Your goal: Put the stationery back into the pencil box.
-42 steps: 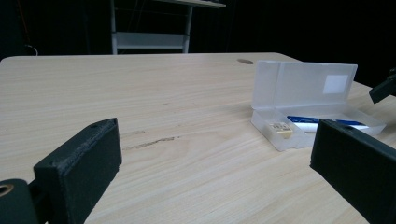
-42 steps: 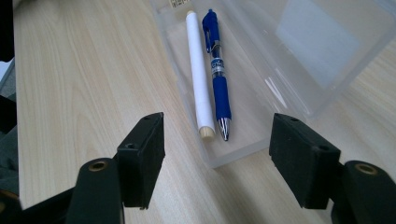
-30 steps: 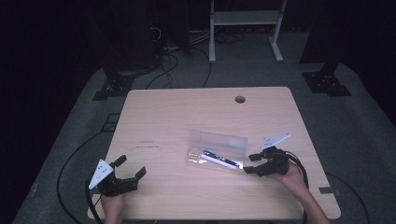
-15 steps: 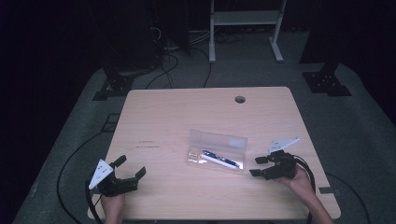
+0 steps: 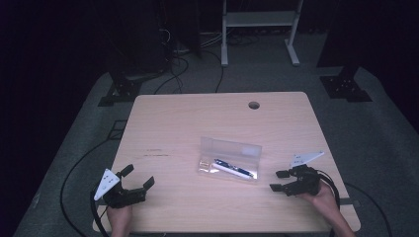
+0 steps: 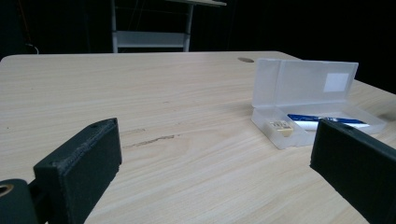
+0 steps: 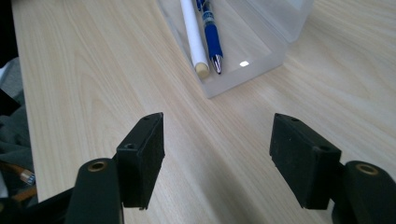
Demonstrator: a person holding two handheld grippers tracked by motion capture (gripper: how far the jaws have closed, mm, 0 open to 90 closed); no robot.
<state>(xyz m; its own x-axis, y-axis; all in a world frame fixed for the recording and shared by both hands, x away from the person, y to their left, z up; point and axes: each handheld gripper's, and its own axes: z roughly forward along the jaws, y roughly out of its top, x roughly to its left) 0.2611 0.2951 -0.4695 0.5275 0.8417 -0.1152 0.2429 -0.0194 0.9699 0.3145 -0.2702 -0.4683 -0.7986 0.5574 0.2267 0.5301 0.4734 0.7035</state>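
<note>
A clear plastic pencil case [image 5: 230, 158] lies open at the middle of the wooden table [image 5: 197, 123], lid raised. Inside it are a blue pen [image 7: 211, 35], a white pencil [image 7: 191, 28] and a small eraser [image 6: 280, 127]. My left gripper [image 5: 137, 178] rests open near the table's front left corner, jaws wide and empty, facing the case [image 6: 308, 107] from a distance. My right gripper [image 5: 279, 180] stands open at the front right, a short way from the case's near end [image 7: 243, 56], with nothing between its jaws.
A round cable hole [image 5: 254, 105] sits near the table's far edge. Beyond the table stand a white metal frame [image 5: 257, 19] and dark stands with cables on the grey floor. A cable [image 5: 74, 173] trails from the left gripper off the table's left side.
My right gripper has drawn back from the case toward the table's front right corner. The left gripper has stayed still.
</note>
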